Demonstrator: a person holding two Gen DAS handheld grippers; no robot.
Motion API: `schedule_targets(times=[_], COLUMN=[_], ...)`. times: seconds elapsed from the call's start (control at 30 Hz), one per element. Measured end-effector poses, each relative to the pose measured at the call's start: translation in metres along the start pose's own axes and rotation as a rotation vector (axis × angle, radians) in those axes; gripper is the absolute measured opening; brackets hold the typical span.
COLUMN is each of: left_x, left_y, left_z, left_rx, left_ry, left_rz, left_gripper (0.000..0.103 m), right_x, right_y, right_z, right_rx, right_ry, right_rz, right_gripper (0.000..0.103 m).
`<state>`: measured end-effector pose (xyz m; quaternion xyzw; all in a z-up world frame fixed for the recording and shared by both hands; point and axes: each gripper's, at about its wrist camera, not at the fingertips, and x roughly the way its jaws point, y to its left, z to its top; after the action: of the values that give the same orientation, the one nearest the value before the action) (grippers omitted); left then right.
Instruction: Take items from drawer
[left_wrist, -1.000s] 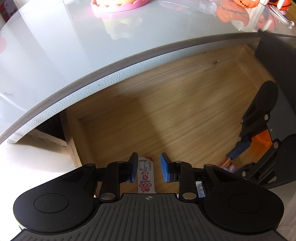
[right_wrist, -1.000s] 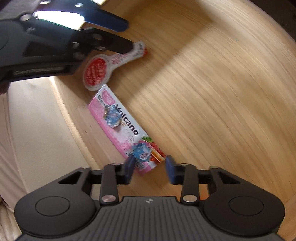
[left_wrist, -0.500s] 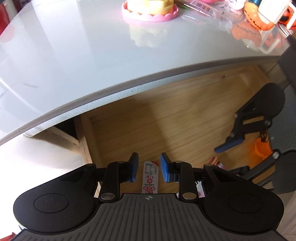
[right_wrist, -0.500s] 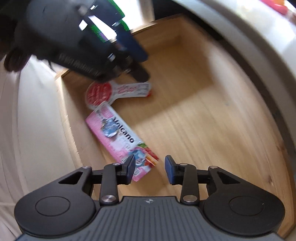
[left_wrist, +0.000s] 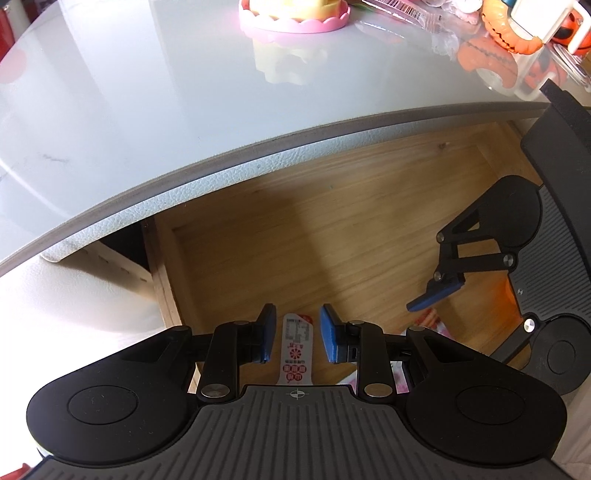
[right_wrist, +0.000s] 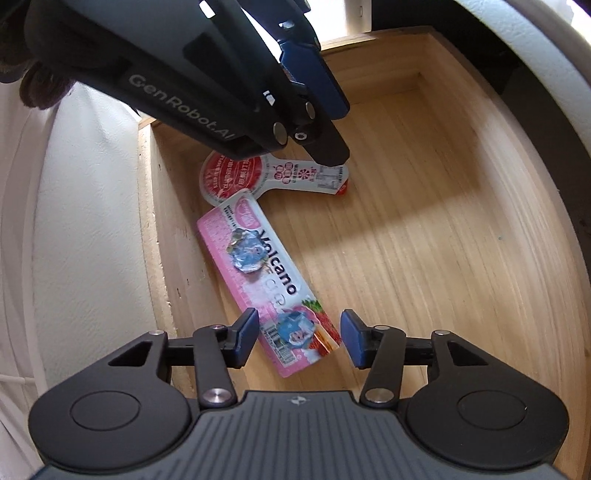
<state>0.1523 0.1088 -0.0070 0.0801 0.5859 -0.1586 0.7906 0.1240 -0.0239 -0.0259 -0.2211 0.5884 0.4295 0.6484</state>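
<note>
Risk noted: the pink Volcano box (right_wrist: 271, 284) partly overlaps the round end of the white-and-red paddle-shaped packet (right_wrist: 275, 179), so lifting either one could drag or flip the other, and the two grippers work close enough in the wooden drawer (right_wrist: 436, 229) to bump. Right gripper (right_wrist: 298, 338) stands wide, empty, the box's near end between its fingertips but untouched. Left gripper (left_wrist: 297, 338) stands narrower, empty, directly above the packet's handle end, not yet clamped.

Open wooden drawer (right_wrist: 424, 229), pink Volcano box (right_wrist: 266, 273) overlapping red-white paddle-shaped packet (right_wrist: 280, 177)
</note>
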Motion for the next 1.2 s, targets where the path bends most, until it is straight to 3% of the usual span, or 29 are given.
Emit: schedule_targets(times=[0.13,0.23,0.37,0.6,0.77,0.83,0.93,1.07,1.2], left_x=[-0.001,-0.001,0.0,-0.001,0.003,0.004,0.011,0.022,0.044], left_y=[0.0,0.0,0.004,0.0,-0.003,0.001,0.004,0.005,-0.005], left_z=[0.001,-0.001,0.003,0.003,0.002,0.001,-0.001,0.001,0.005], left_rx=[0.0,0.001,0.006,0.028,0.045,0.029,0.009,0.012,0.088], left_ry=[0.003,0.007,0.011,0.021,0.048,0.063,0.103,0.176,0.302], left_rz=[0.001,0.005,0.007,0.013,0.011,0.011,0.03,0.027,0.059], left_gripper=[0.03,0.03,0.03,0.03,0.03,0.03,0.03,0.03,0.03], right_x=[0.002,0.002,-0.001,-0.017,-0.037,-0.055,-0.09,-0.121,-0.137], right_y=[0.007,0.016,0.02,-0.012,-0.043,-0.053,-0.054,-0.058,-0.054], right_z=[-0.001,-0.003,-0.009,-0.045,-0.094,-0.116,-0.146,-0.15,-0.151], right_rx=[-0.02,-0.052,-0.057,0.109,0.332,0.468,0.613,0.682,0.728], right_ry=[-0.008,-0.005,-0.012,0.01,0.041,-0.007,-0.159,-0.33,-0.388], right_rz=[0.009,-0.005,-0.041,-0.178,-0.362,-0.335,-0.254,-0.255,-0.274], right_gripper=[0.05,0.032,0.027,0.027,0.026,0.031,0.044,0.055,0.055])
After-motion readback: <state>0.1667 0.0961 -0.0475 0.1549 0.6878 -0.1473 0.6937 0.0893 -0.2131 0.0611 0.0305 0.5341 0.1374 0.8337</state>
